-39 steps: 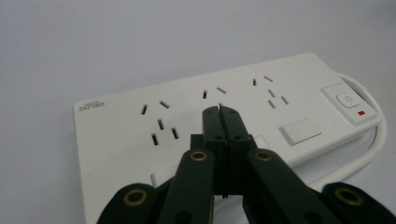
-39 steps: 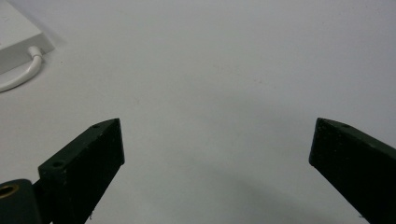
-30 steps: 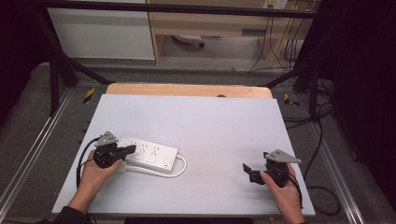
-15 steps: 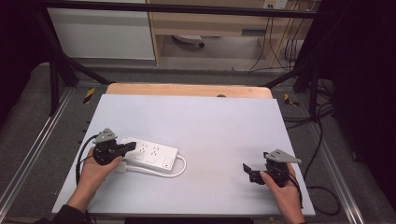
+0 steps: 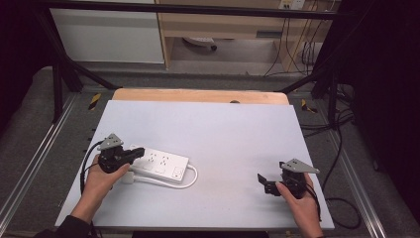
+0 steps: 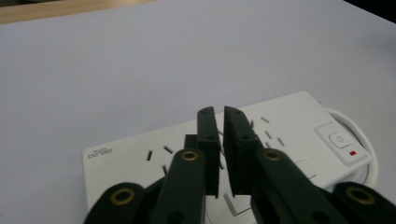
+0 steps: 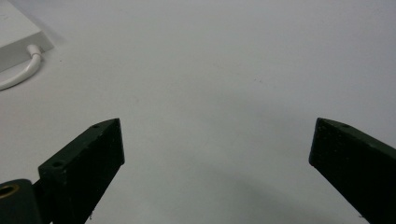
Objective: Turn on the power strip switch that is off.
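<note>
The white power strip (image 5: 159,164) lies flat on the left part of the pale tabletop (image 5: 223,129), its white cord (image 5: 185,181) looping round its right end. The left tongs (image 5: 132,153) hang over the strip's left end, jaws parted by a narrow slit, having just been opening slightly, with nothing between them; whether they touch the strip cannot be told. The right tongs (image 5: 264,182) rest well apart at the tabletop's right, jaws spread wide and empty. In the left gripper view the tongs (image 6: 219,135) cover part of the sockets. Both hands sit where they were a second ago.
</note>
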Demonstrator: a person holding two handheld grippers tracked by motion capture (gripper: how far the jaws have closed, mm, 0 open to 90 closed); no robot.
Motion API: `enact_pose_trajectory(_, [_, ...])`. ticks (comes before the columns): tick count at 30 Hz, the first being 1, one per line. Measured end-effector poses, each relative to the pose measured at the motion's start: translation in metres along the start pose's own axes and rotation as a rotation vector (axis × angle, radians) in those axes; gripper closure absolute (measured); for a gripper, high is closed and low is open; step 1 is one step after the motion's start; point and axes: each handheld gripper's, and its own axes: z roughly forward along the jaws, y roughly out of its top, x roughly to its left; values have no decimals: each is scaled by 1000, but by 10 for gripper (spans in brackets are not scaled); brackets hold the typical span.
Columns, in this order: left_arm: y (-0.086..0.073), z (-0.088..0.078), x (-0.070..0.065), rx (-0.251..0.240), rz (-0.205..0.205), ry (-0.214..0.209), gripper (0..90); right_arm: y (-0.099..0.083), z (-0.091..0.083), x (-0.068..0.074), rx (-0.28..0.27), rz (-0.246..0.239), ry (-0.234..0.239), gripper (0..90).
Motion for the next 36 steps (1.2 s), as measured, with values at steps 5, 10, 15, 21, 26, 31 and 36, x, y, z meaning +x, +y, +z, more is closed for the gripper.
enact_pose_trajectory(5, [3,-4,1,-40,-17,40,612,0,0,0,2,1,0,37])
enact_pose_trajectory(10, [4,-4,3,-53,-54,66,360,0,0,0,1,0,-1,36])
enact_pose_trajectory(15, [6,-3,4,-48,-91,78,172,0,0,0,1,1,0,36])
enact_pose_trajectory(21, [7,-3,3,-51,-97,78,107,0,1,0,2,1,0,36])
enact_pose_trajectory(26, [7,-4,4,-73,-96,86,74,0,1,-1,2,1,0,36])
enact_pose_trajectory(31, [7,-5,5,-98,-95,105,71,0,1,-1,2,1,0,36])
enact_pose_trajectory(36, [8,-8,5,-127,-101,117,71,0,1,-1,3,3,2,36])
